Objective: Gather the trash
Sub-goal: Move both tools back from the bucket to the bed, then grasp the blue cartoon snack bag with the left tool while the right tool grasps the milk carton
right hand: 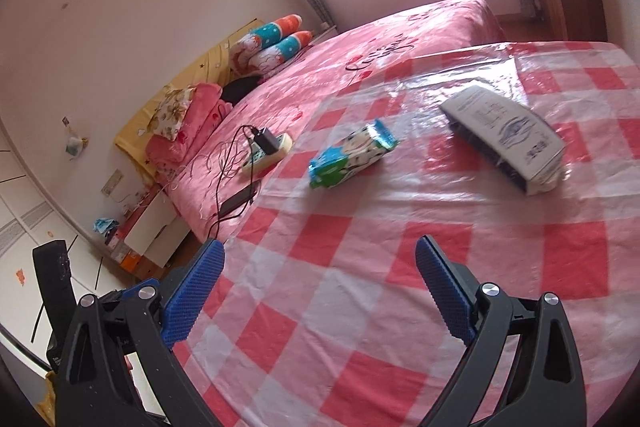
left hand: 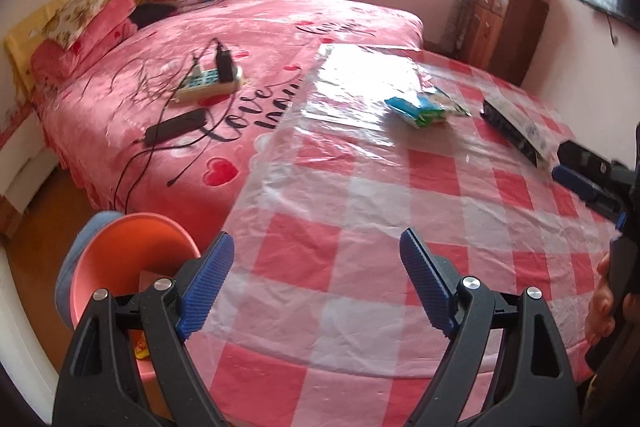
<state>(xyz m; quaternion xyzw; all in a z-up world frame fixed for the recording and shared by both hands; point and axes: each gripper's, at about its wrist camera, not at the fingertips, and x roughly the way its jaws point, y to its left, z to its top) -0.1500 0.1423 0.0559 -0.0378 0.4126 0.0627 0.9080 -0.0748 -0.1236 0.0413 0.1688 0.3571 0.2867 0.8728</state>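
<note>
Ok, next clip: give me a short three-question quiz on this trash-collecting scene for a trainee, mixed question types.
1. True or false: the left tool is closed on a wrapper.
2. Multiple choice: the blue and green packet lies on (A) the checked tablecloth, (B) the pink bedspread, (C) the floor.
3. Short answer: which item lies farther right in the right wrist view, the packet or the white box?

Key:
1. False; its fingers stand apart with nothing between them, as do those of the right tool.
2. A.
3. The white box.
</note>
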